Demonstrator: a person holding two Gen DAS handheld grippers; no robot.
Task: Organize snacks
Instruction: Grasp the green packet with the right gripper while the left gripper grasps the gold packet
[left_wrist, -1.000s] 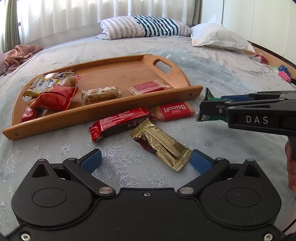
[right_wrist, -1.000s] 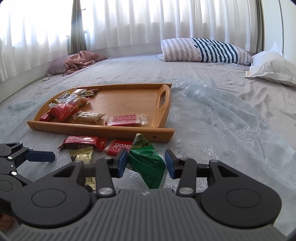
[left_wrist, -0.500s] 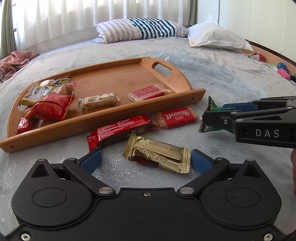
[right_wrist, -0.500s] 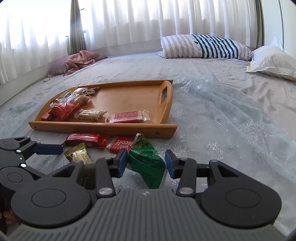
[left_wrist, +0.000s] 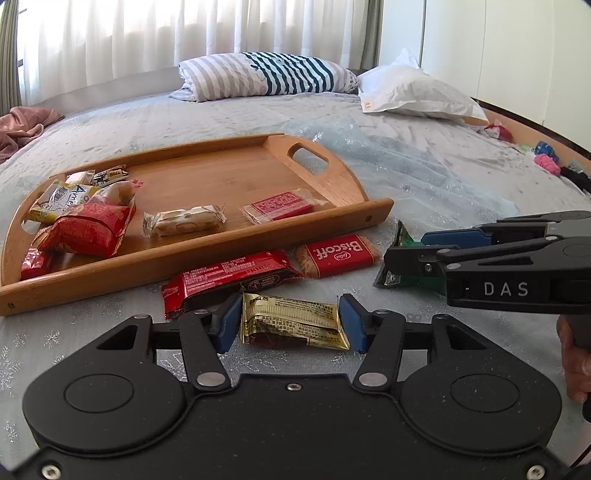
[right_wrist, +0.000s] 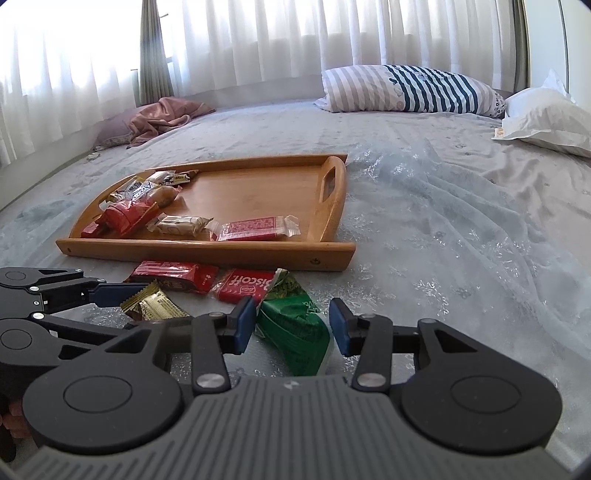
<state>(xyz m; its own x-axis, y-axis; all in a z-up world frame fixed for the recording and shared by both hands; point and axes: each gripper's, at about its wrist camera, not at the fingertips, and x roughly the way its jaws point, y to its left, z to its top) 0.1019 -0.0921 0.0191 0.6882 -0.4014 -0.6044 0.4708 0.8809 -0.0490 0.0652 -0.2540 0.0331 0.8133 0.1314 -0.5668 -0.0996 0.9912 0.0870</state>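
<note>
A wooden tray (left_wrist: 221, 236) (right_wrist: 207, 249) lies on the bed and holds several snacks. In front of it lie a long red bar (left_wrist: 229, 278) (right_wrist: 171, 275) and a red Biscoff pack (left_wrist: 338, 254) (right_wrist: 245, 286). My left gripper (left_wrist: 290, 325) has its blue pads touching both ends of a gold snack packet (left_wrist: 291, 323) (right_wrist: 153, 304) on the bedspread. My right gripper (right_wrist: 291, 325) is open around a green snack packet (right_wrist: 295, 325) (left_wrist: 402, 243), with a gap on its right side.
A striped pillow (left_wrist: 266, 74) and a white pillow (left_wrist: 413, 92) lie at the head of the bed. A pink cloth (right_wrist: 162, 116) lies at the far left. Small items (left_wrist: 543, 157) sit along the bed's right edge.
My left gripper moved forward and closed its fingers from wide open onto the gold packet, which turned crosswise. My right gripper stays around the green packet.
</note>
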